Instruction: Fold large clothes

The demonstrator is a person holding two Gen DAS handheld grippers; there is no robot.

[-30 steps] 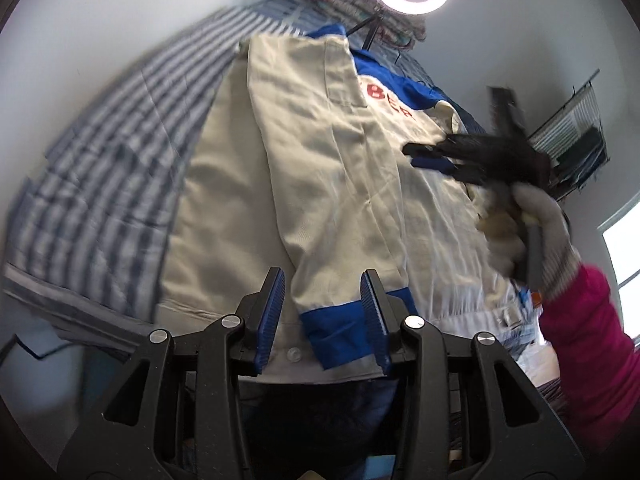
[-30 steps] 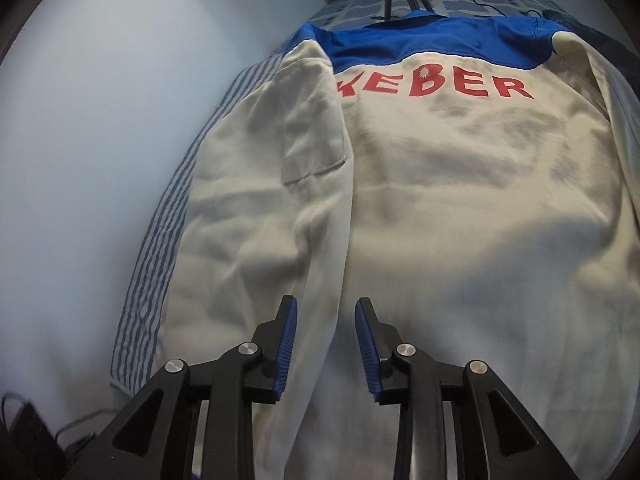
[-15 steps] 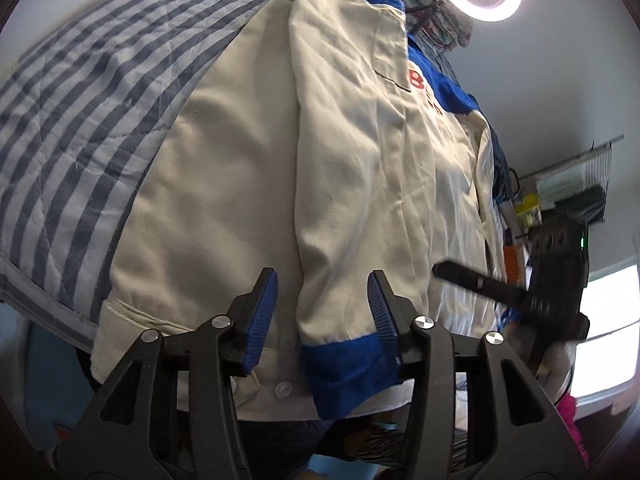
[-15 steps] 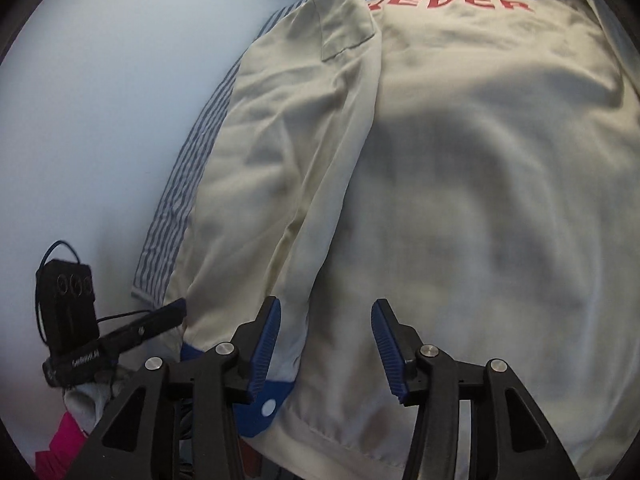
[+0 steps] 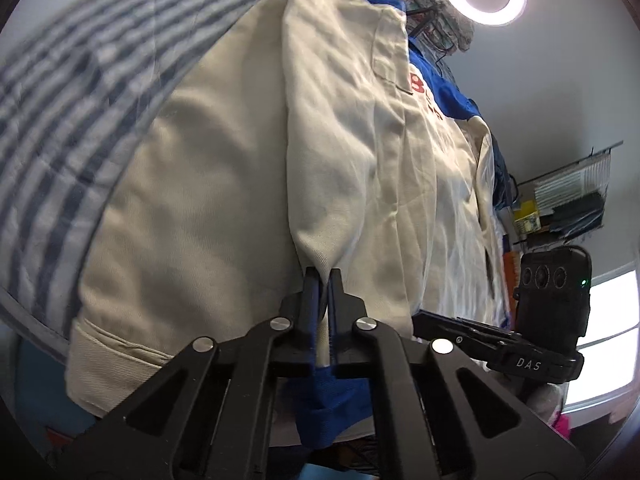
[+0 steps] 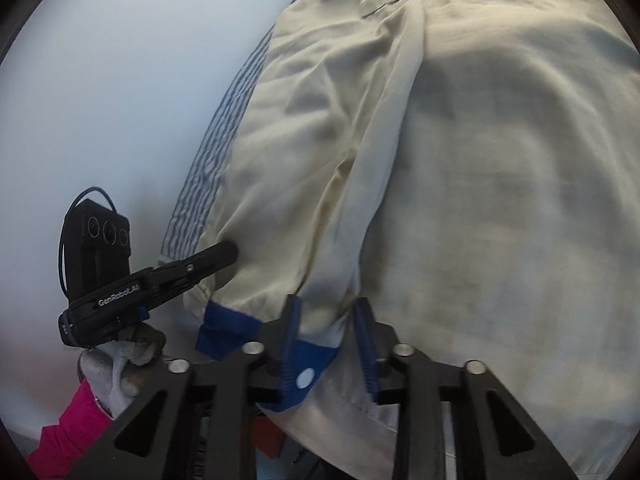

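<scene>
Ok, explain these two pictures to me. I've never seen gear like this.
There is no robot here. A person holds a black two-fingered tool in each hand, and each tool carries a wide-angle camera looking along its fingers. One picture is from the left tool, the other from the right tool. A cream jacket with blue trim and red lettering lies on a striped sheet. The left tool is shut on the edge of the sleeve that lies along the jacket. The right tool's jaws are closing, with the sleeve's blue cuff end between them.
</scene>
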